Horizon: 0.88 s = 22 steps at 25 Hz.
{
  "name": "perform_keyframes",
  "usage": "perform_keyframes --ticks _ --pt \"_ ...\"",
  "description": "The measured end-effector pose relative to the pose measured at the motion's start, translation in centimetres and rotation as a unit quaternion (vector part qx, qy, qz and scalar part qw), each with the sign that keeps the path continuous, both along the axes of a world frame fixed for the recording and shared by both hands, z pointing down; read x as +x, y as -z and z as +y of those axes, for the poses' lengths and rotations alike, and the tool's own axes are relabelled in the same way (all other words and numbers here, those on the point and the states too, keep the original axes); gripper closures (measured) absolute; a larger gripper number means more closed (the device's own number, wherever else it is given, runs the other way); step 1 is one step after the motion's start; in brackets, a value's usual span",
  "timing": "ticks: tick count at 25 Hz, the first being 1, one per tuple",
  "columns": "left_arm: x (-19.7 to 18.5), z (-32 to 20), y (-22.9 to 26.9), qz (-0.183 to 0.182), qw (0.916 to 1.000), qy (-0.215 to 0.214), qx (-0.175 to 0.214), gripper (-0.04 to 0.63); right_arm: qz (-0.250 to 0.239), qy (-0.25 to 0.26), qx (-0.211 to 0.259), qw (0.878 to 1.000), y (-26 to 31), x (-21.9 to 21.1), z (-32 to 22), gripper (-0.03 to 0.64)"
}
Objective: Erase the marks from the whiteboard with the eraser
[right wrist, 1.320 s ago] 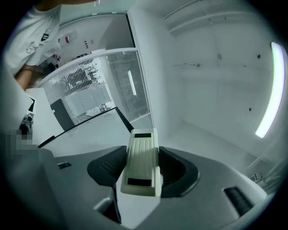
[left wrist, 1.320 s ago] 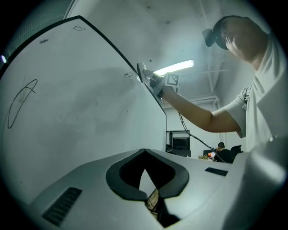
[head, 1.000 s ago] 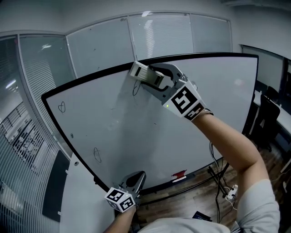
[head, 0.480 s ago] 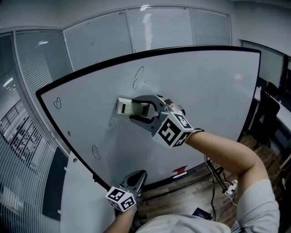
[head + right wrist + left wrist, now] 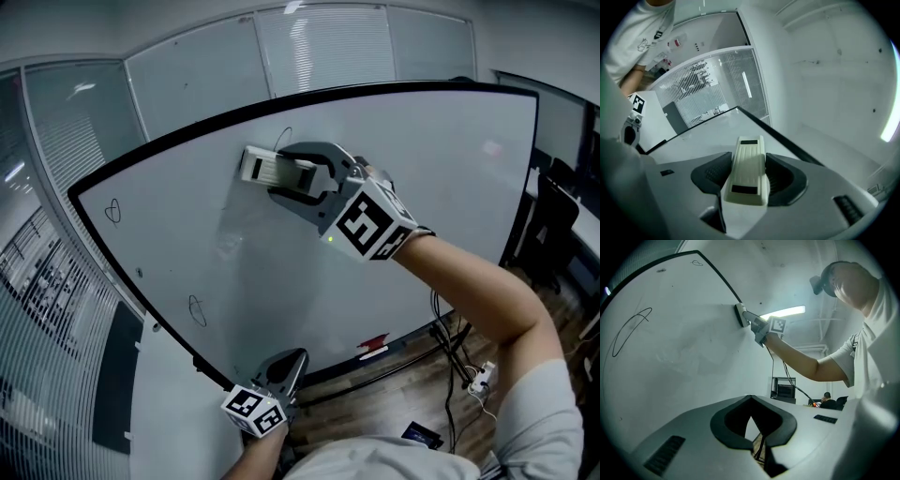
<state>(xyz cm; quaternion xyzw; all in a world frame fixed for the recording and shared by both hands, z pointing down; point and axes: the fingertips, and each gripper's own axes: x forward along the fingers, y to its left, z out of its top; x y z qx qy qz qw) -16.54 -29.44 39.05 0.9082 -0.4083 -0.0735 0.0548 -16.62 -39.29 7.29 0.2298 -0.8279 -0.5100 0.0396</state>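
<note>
A large whiteboard (image 5: pixel 422 187) in a black frame fills the head view. It carries a thin loop mark (image 5: pixel 284 139) near its top edge and two small marks (image 5: pixel 112 212) (image 5: pixel 196 310) towards the left. My right gripper (image 5: pixel 286 173) is raised high and shut on a cream eraser (image 5: pixel 262 167), which presses on the board just below and left of the loop mark. The eraser (image 5: pixel 749 171) sits lengthwise between the black pads. My left gripper (image 5: pixel 286 361) hangs low by the board's bottom edge, shut and holding nothing. It sees a long curved mark (image 5: pixel 630 331).
A red item (image 5: pixel 372 345) lies on the board's ledge. Cables and a power strip (image 5: pixel 478 375) lie on the wooden floor below. Glass partitions with blinds (image 5: pixel 56 309) stand at left, dark chairs (image 5: pixel 553 216) at right, a white table (image 5: pixel 159 403) beside my left gripper.
The right gripper swept the eraser down and left off the loop mark, then back up beside it. The loop mark still shows. The left gripper has stayed put.
</note>
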Motion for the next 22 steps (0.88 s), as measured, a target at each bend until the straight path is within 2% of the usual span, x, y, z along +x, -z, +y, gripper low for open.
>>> perform_keyframes --ticks 4,7,12,17,22 --pt "0.1 0.0 -0.5 0.0 1.0 -0.006 0.003 0.589 -0.052 -0.032 0.035 0.998 6.1 3.1 -1.0 0.384" --pt "0.2 0.1 -0.2 0.001 1.0 -0.005 0.005 0.589 -0.094 -0.052 0.042 0.993 9.5 5.5 -1.6 0.383" --pt "0.1 0.2 0.2 0.0 1.0 -0.002 0.007 0.589 -0.123 -0.05 0.036 0.99 10.0 6.2 -1.6 0.383" --pt "0.5 0.4 0.8 -0.004 1.0 -0.003 0.008 0.589 -0.103 -0.034 0.028 0.994 7.2 4.0 -1.0 0.383" --pt "0.6 0.5 0.8 -0.007 0.9999 -0.006 0.009 0.589 -0.036 -0.002 0.015 0.999 0.8 -0.3 0.1 0.383"
